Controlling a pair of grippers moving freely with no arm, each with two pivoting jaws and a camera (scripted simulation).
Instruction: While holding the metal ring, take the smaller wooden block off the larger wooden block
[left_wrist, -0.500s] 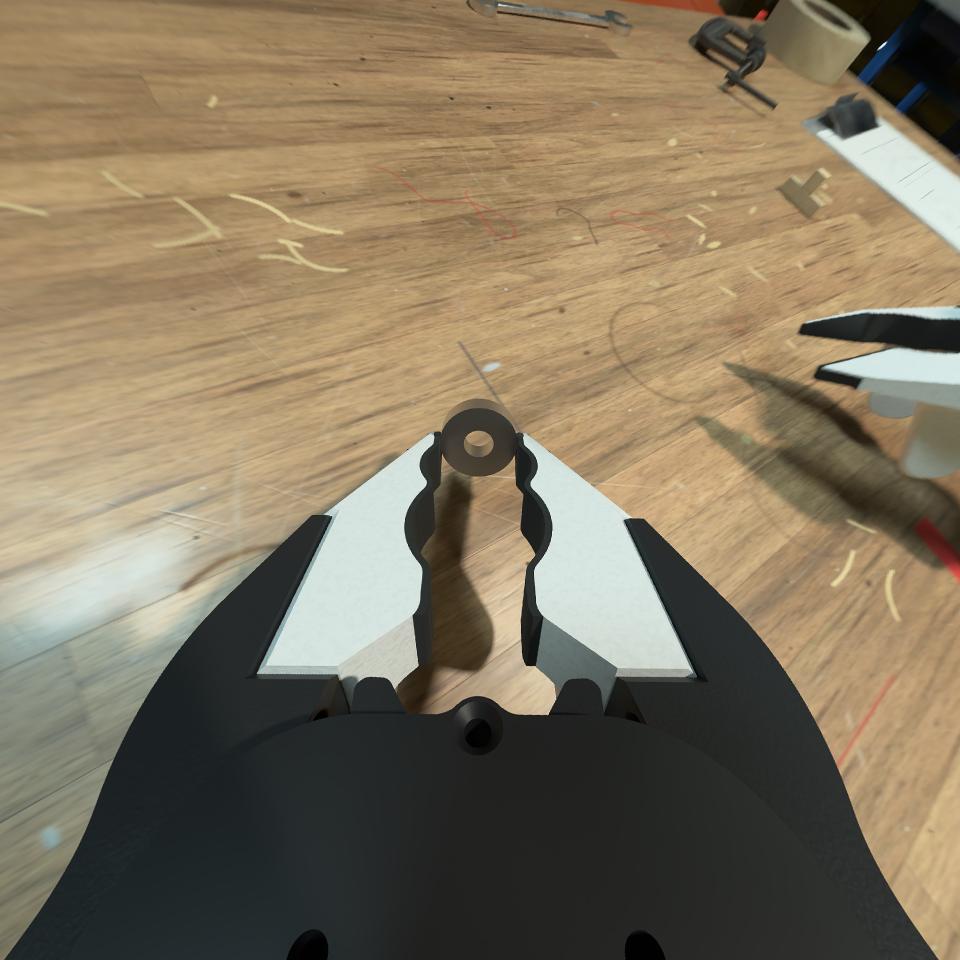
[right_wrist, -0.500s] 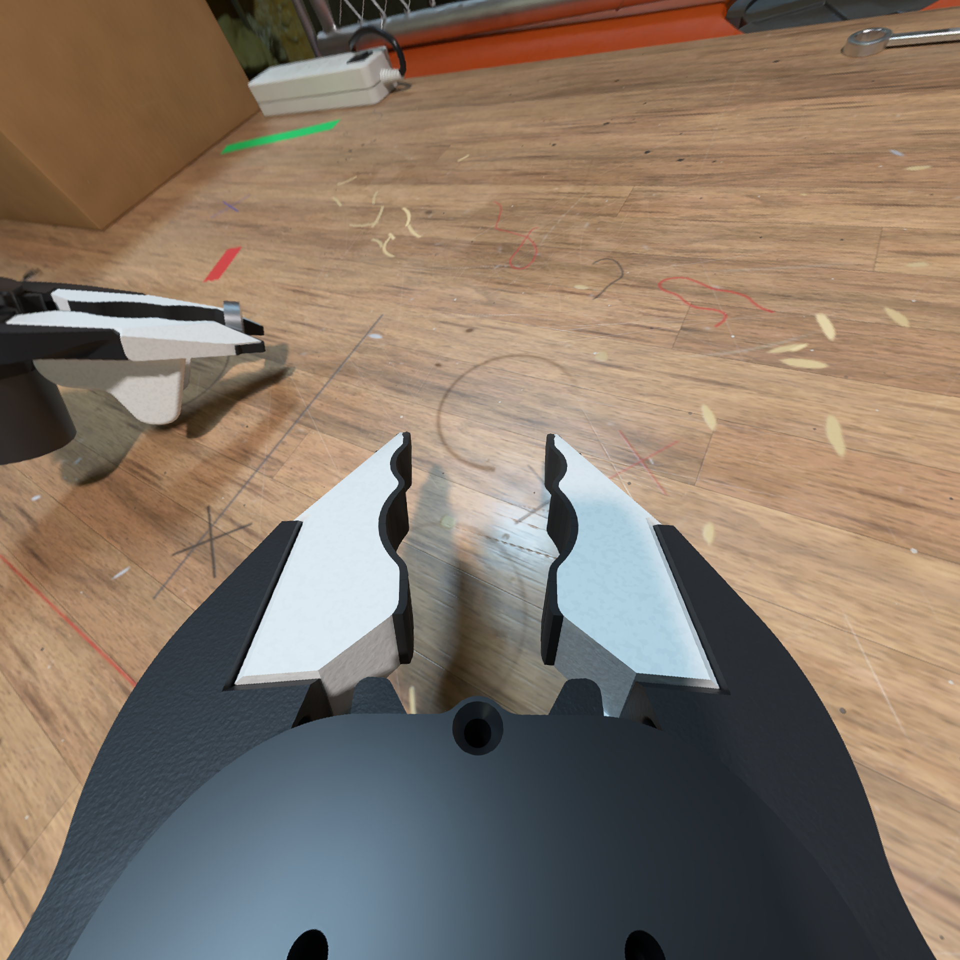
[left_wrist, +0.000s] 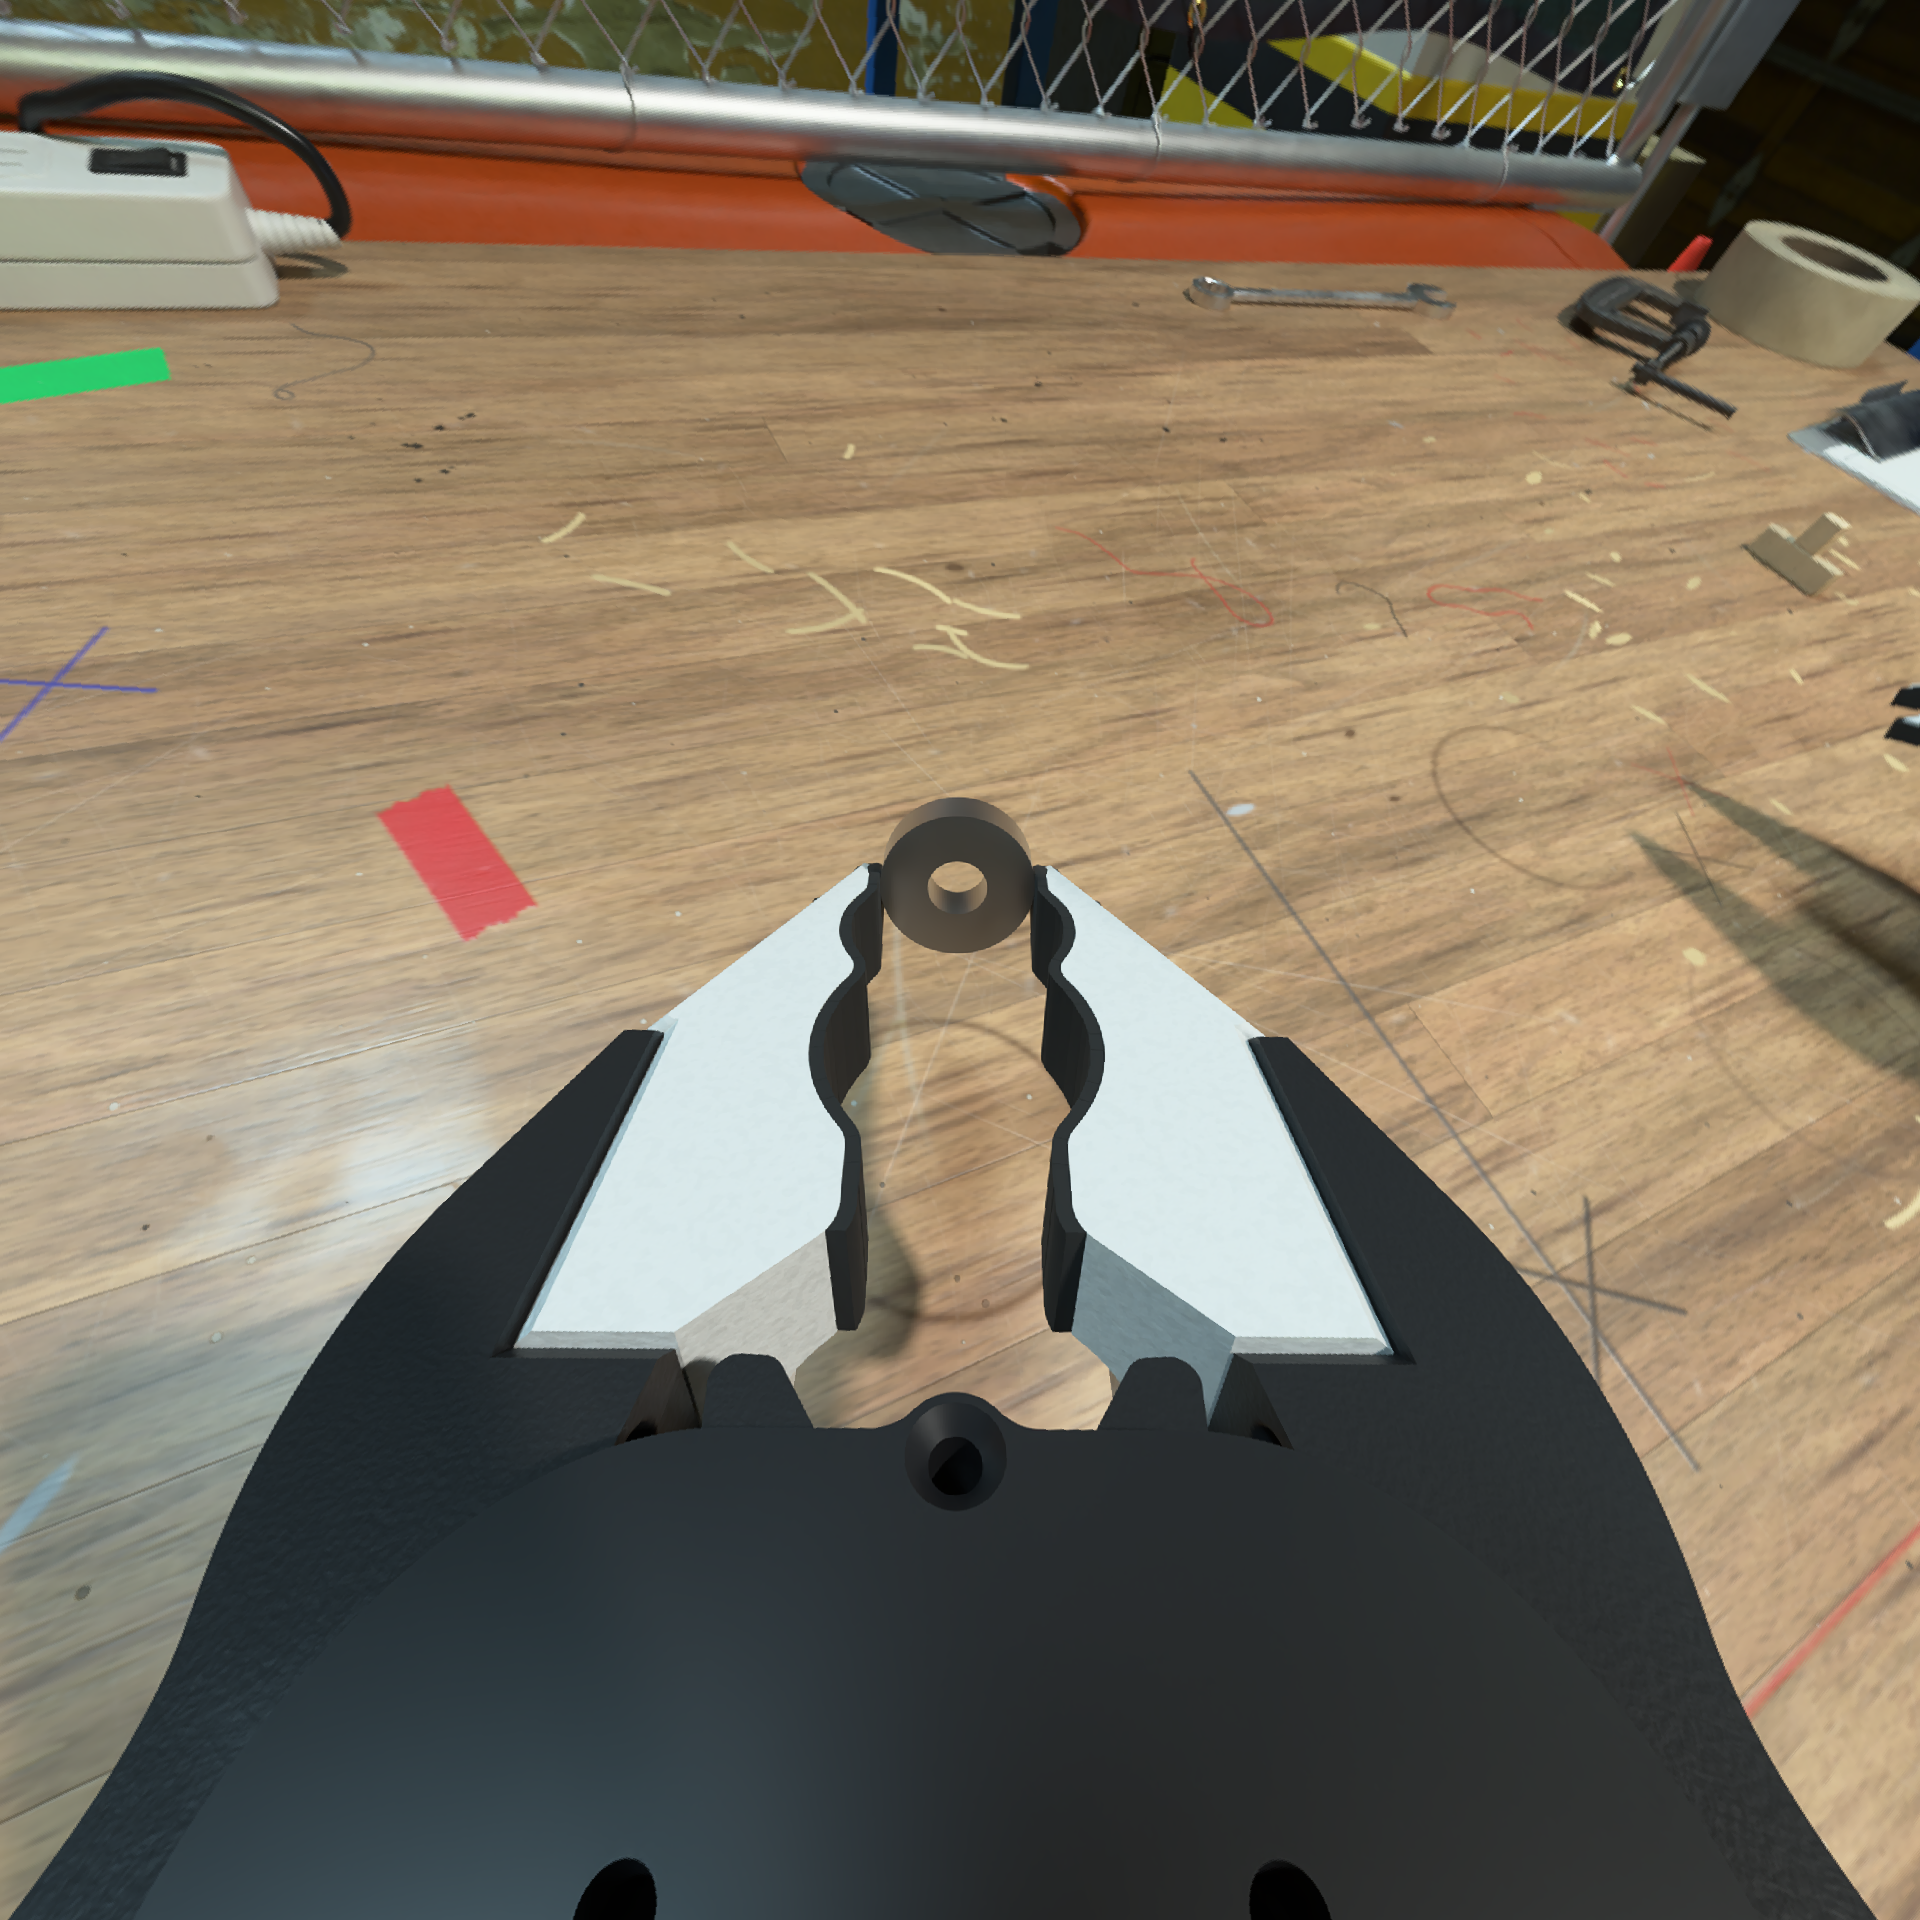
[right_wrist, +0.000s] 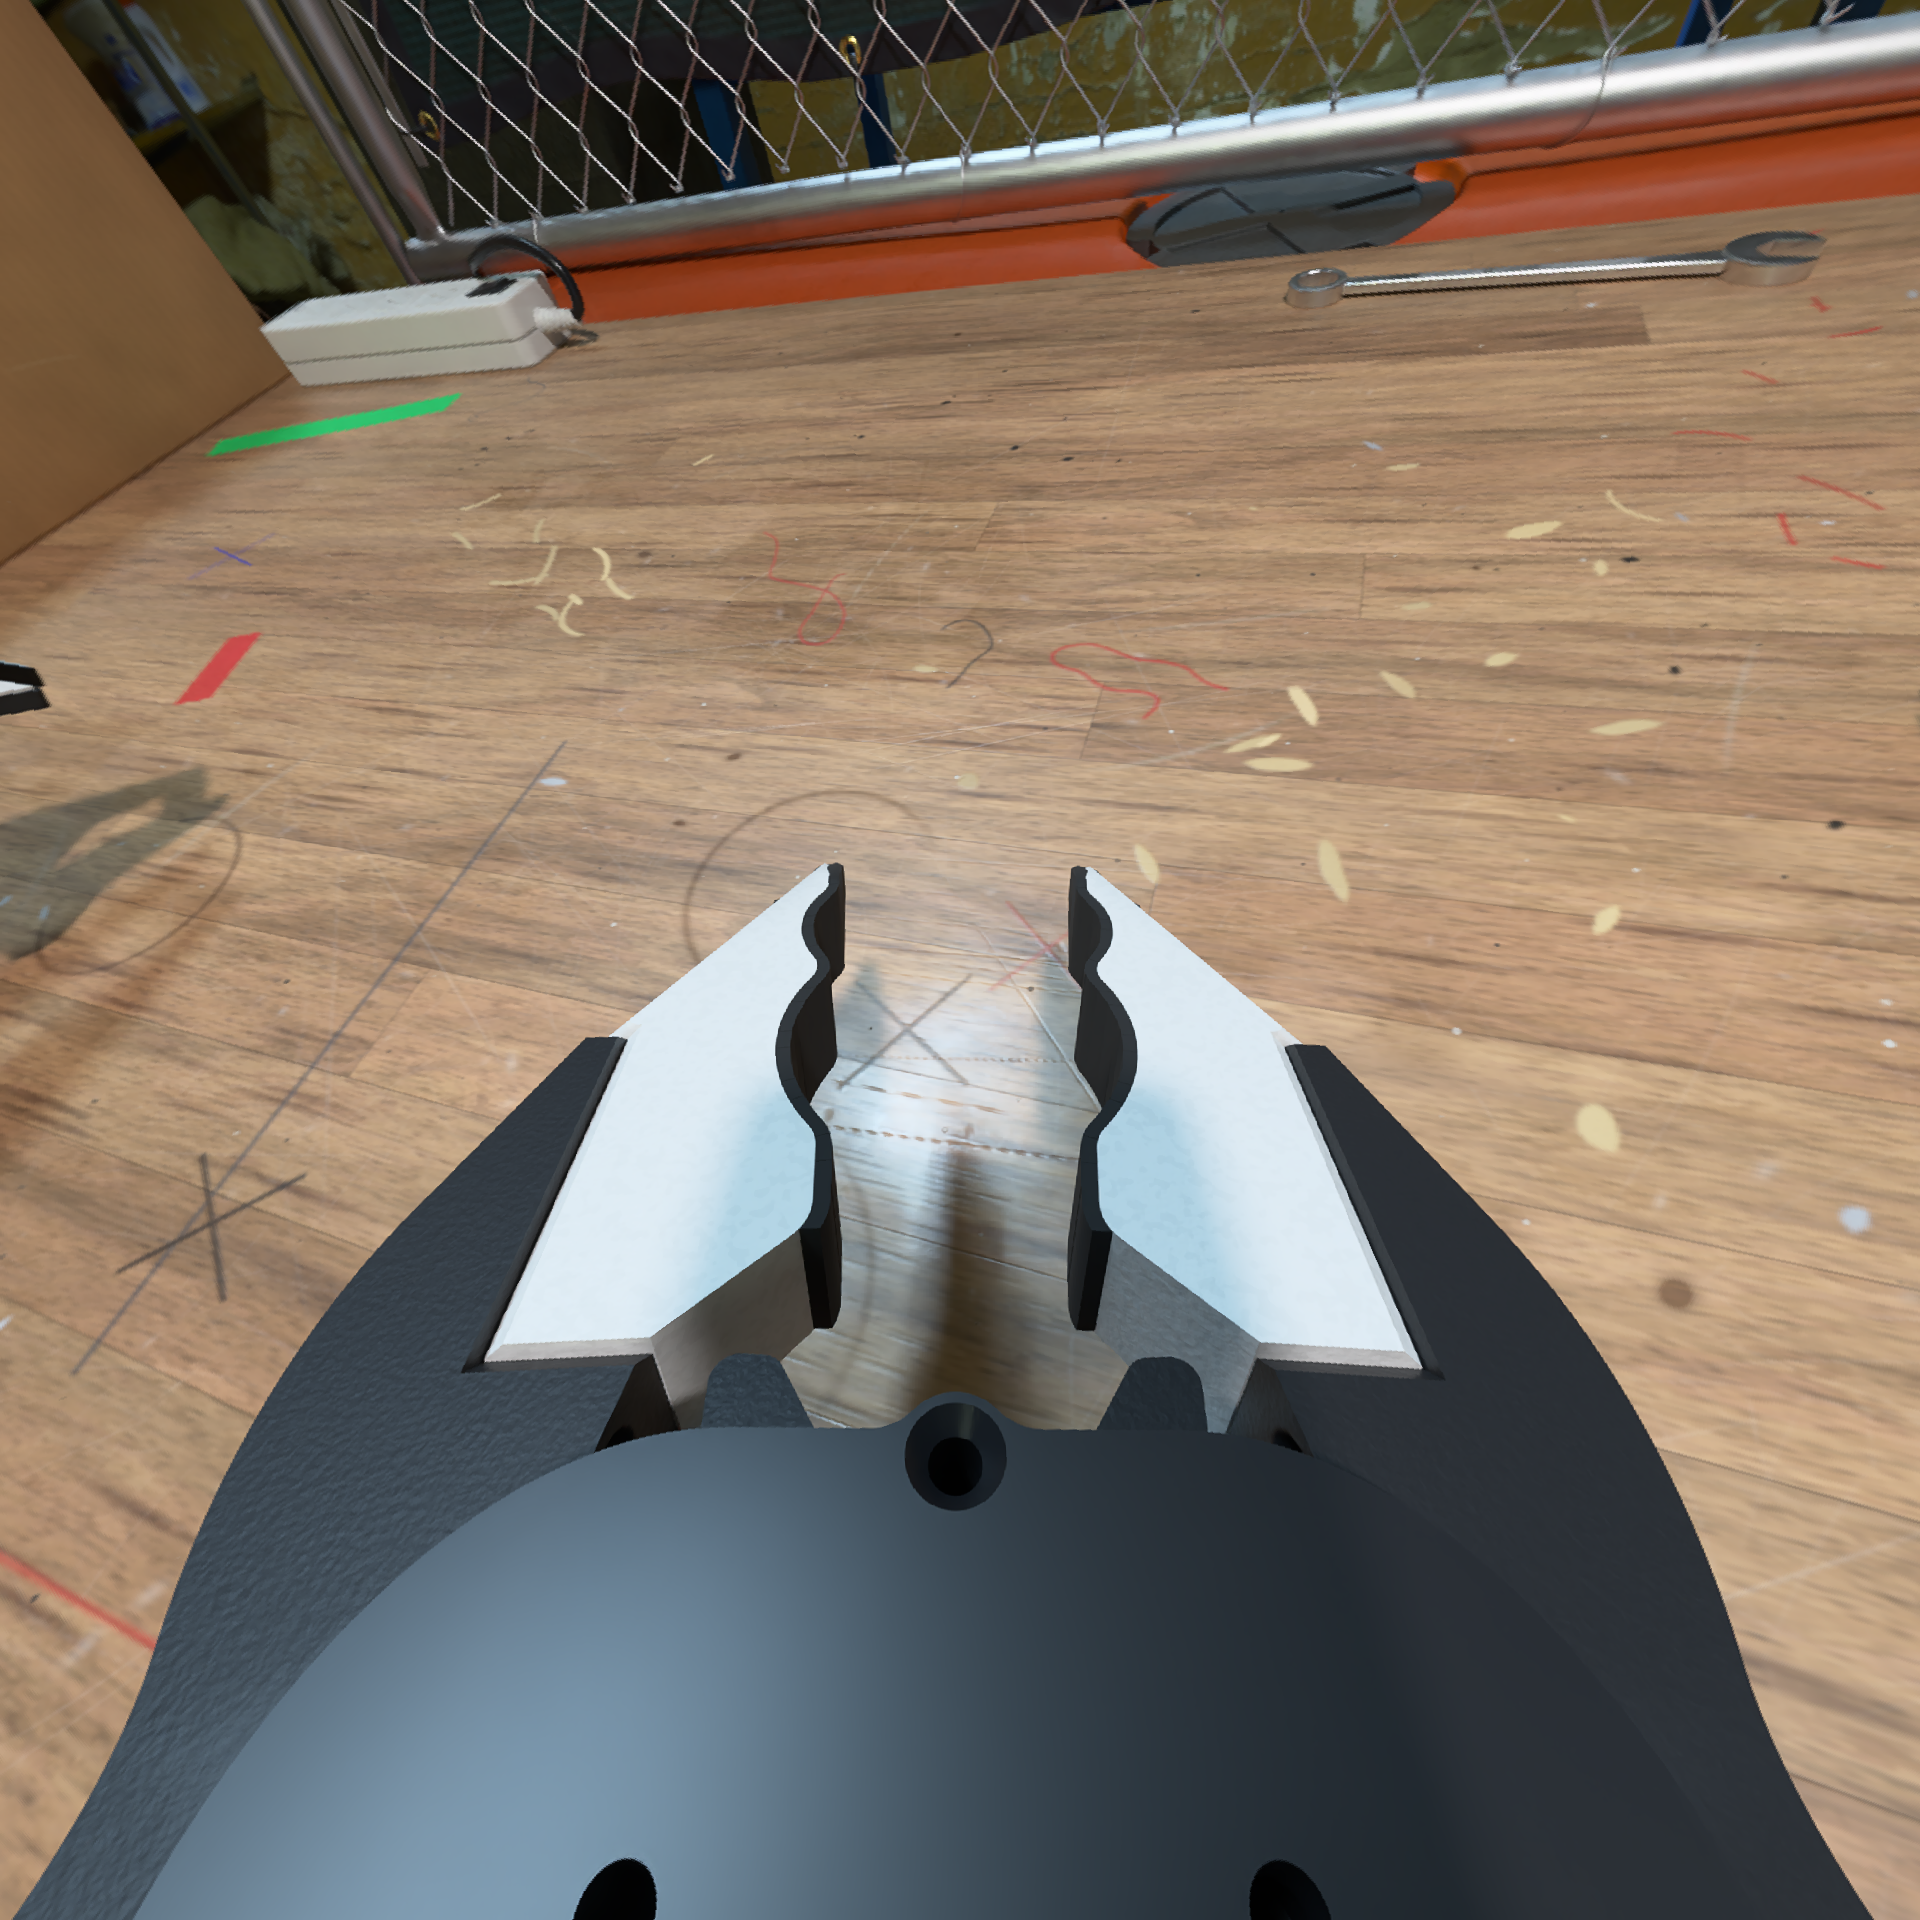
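Observation:
My left gripper (left_wrist: 956, 883) is shut on the grey metal ring (left_wrist: 956, 928), which stands upright between the fingertips above the wooden table. The two wooden blocks lie far off at the right: the smaller block (left_wrist: 1821, 532) sits on the larger block (left_wrist: 1785, 561). My right gripper (right_wrist: 956, 883) is open and empty above the table. The blocks do not show in the right wrist view. Each gripper's tip just shows at the edge of the other's view: the right gripper (left_wrist: 1907, 717) and the left gripper (right_wrist: 19, 686).
A white power strip (left_wrist: 125, 223), a wrench (left_wrist: 1320, 298), a black clamp (left_wrist: 1642, 332) and a tape roll (left_wrist: 1813, 291) lie along the back. An orange rail (left_wrist: 623, 208) and a wire fence close the far edge. A cardboard box (right_wrist: 94, 260) stands at the left.
Both views now reach farther, up to the fence. The grippers have drawn apart, each now barely in the other's view. The left still holds the ring; the right stays open.

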